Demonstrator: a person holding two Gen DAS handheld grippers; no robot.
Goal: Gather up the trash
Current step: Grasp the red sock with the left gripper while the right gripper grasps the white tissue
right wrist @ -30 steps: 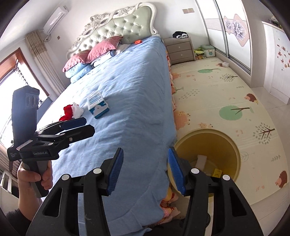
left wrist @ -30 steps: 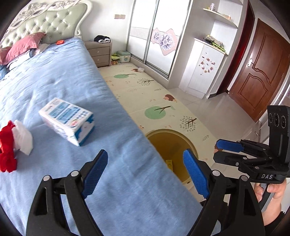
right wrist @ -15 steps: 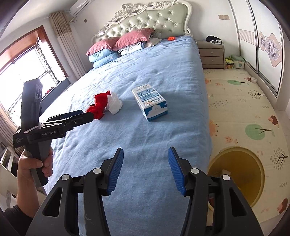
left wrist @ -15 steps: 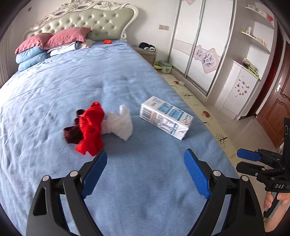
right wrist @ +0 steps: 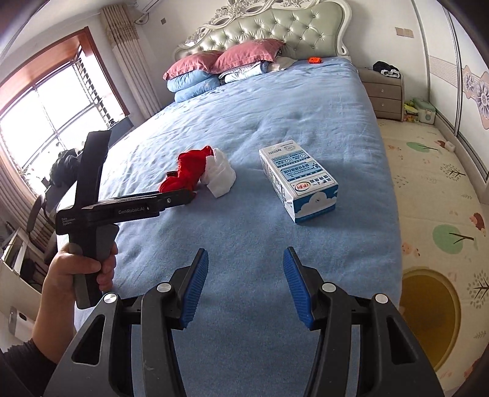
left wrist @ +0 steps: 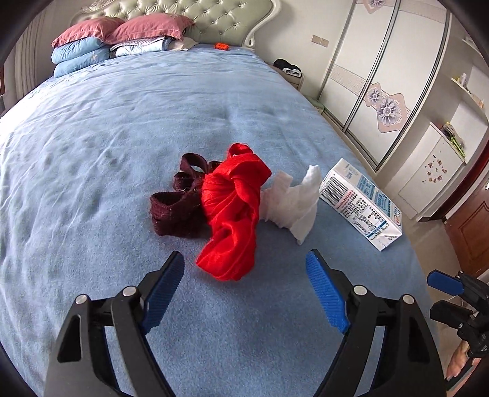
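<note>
Left tongs (left wrist: 244, 287) closing, empty – right tongs (right wrist: 246, 282) spread; "GenRobot.AI" on left handle (right wrist: 131, 210).

A bedroom in a home. A wide bed (right wrist: 275, 100) under a blue cover stands against a tufted, carved headboard (right wrist: 275, 27), with 2 pink pillows (right wrist: 226, 58) stacked on blue ones. Beside it is a nightstand (right wrist: 385, 94) with 2 drawers, and a sliding-door wardrobe (left wrist: 379, 76) with flower motifs lines the wall. A children's play mat (right wrist: 434, 189) printed with trees covers the floor, and a curtained window (right wrist: 39, 122) brings in daylight.
</note>
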